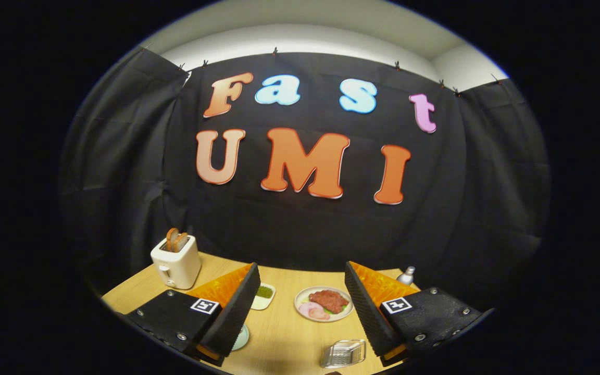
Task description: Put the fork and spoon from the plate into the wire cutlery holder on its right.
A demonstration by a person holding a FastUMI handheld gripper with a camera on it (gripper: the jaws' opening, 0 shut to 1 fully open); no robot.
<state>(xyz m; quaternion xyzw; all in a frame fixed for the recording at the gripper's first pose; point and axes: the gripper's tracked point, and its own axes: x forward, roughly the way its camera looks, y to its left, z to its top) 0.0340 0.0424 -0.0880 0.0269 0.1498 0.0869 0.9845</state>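
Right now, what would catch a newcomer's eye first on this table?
Probably the plate of food on the wooden table, between and just beyond the open gripper fingers. Next, the white toaster with bread slices, beyond the left finger, and the wire cutlery holder lying near the right finger.

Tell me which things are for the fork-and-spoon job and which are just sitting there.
For the job:
wire cutlery holder, between the open gripper's fingers
pale plate, probably, peeking beside a finger

Just lying about:
toaster
green dish
food plate
bottle
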